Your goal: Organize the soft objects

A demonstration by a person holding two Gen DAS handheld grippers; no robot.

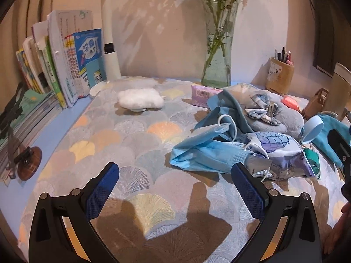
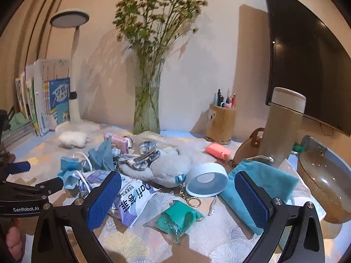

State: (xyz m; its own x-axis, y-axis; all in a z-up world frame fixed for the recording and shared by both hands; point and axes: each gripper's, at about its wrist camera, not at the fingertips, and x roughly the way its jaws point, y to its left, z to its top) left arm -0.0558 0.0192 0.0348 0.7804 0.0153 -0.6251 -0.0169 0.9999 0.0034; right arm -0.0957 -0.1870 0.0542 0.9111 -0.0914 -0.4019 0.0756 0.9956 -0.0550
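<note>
Both the left tool [image 1: 175, 188] and the right tool [image 2: 177, 199] hover released and empty above the bench [image 1: 136, 140], where face masks [image 1: 204, 151], a grey plush toy [image 2: 169, 166] and a teal pouch [image 2: 258, 182] lie heaped at centre.

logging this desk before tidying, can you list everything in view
face masks: at least two, light blue, front of pile
tissue pack: one, white and purple, beside masks
plush toy: one, grey, pile centre
plaid bow clip: one, blue-white, on plush
teal pouch: one, right
round lid: one, pale blue, beside pouch
green packet: one, front
cotton wad: one, white, left rear
pink pack: one, by vase
vase: one, glass, flowers, rear
pen holder: one, tan
books: several, left
left gripper: open
right gripper: open
</note>
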